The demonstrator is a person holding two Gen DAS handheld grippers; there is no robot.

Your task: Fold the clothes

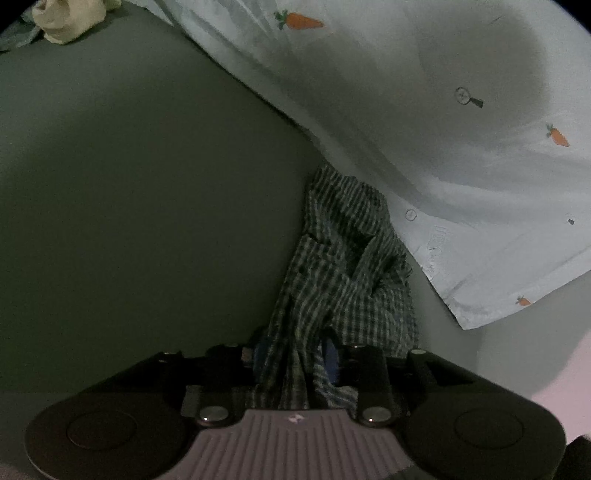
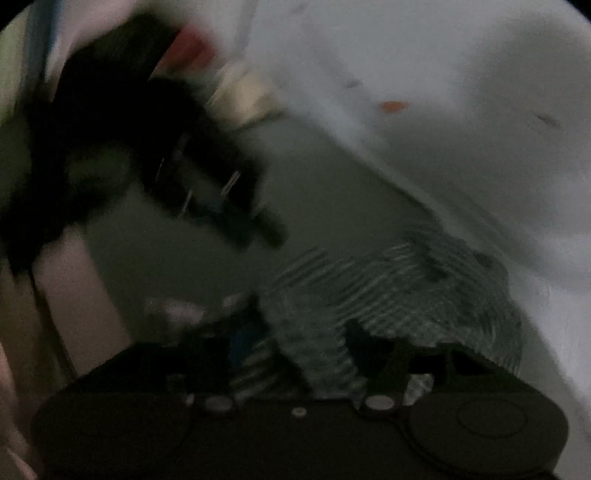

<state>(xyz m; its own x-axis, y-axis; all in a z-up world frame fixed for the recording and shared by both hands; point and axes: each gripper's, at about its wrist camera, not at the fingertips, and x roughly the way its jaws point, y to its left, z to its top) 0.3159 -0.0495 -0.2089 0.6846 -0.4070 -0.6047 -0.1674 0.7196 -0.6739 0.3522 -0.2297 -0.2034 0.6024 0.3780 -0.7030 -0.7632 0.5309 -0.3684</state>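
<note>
A dark green-and-white checked garment [image 1: 343,266] hangs bunched from my left gripper [image 1: 295,362], which is shut on its cloth over a dull green surface [image 1: 129,192]. In the blurred right wrist view the same checked garment [image 2: 388,295] runs into my right gripper [image 2: 295,354], which is shut on it. The left gripper [image 2: 207,177] shows there as a dark blurred shape at upper left, apart from the cloth.
A pale blue cloth printed with carrots [image 1: 424,122] lies at the right and also shows in the right wrist view [image 2: 443,110]. A cream crumpled garment [image 1: 66,18] sits at the far upper left. A pale pink area [image 1: 565,376] is at the lower right.
</note>
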